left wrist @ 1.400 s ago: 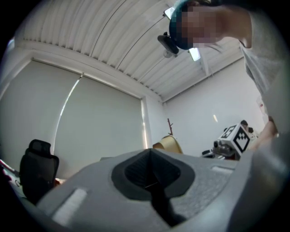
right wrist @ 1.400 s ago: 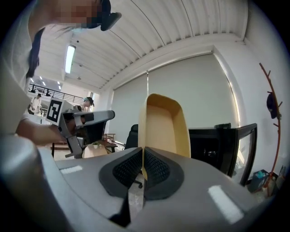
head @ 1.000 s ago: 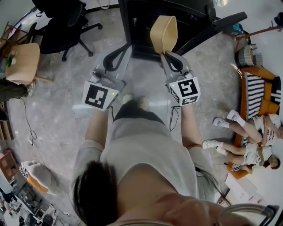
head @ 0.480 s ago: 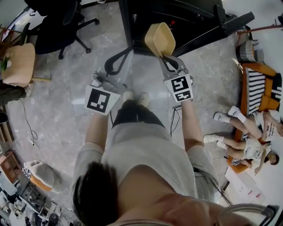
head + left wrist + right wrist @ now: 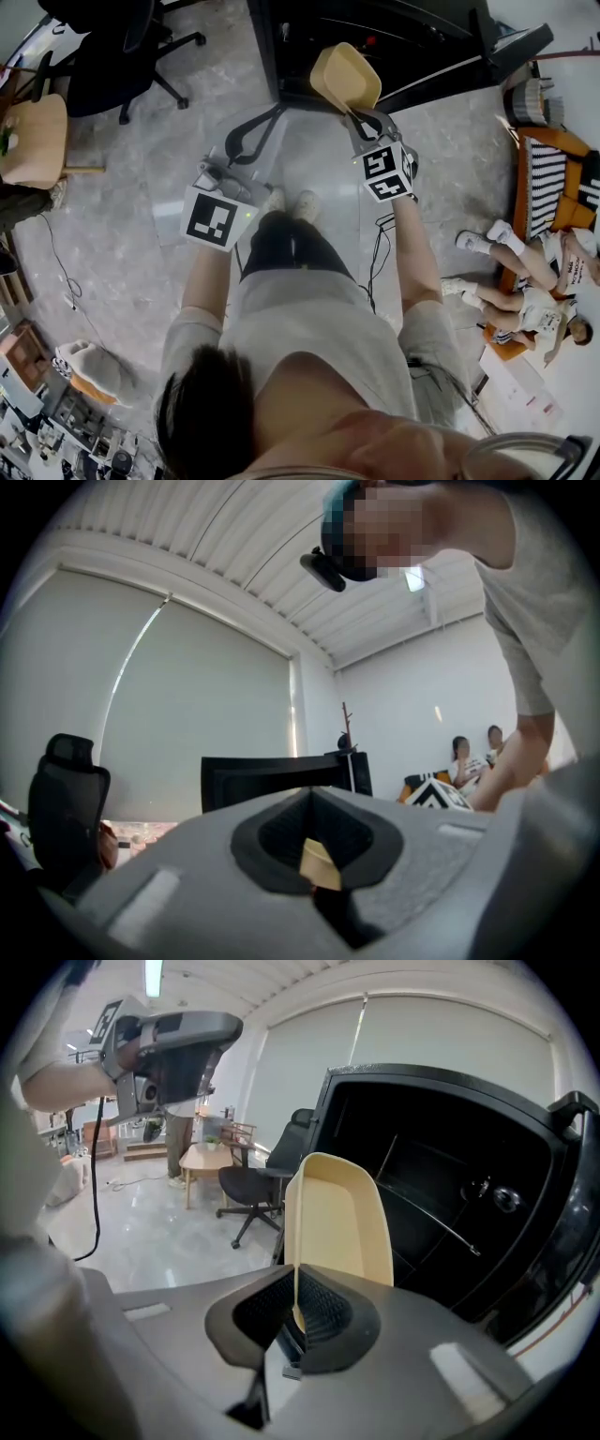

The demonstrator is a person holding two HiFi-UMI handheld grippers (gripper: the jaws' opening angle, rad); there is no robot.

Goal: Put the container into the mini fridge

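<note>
A beige open container (image 5: 345, 80) hangs in front of the black mini fridge (image 5: 394, 37), whose door (image 5: 511, 42) stands swung open to the right. My right gripper (image 5: 362, 120) is shut on the container's wall. In the right gripper view the container (image 5: 339, 1222) stands up from the jaws (image 5: 298, 1312), with the fridge's dark inside (image 5: 441, 1185) just behind it. My left gripper (image 5: 242, 148) is lower and to the left, above the floor, with its jaws together and nothing held. In the left gripper view (image 5: 314, 855) a beige scrap shows through the gap.
A black office chair (image 5: 112, 47) and a wooden stool (image 5: 37, 141) are at the left. Two people sit on an orange sofa (image 5: 534, 281) at the right. A cable (image 5: 56, 262) trails over the grey floor. My feet (image 5: 291, 204) are just before the fridge.
The right gripper has carried the container slightly up and right, closer to the fridge opening, and turned it a little. The left gripper has hardly moved.
</note>
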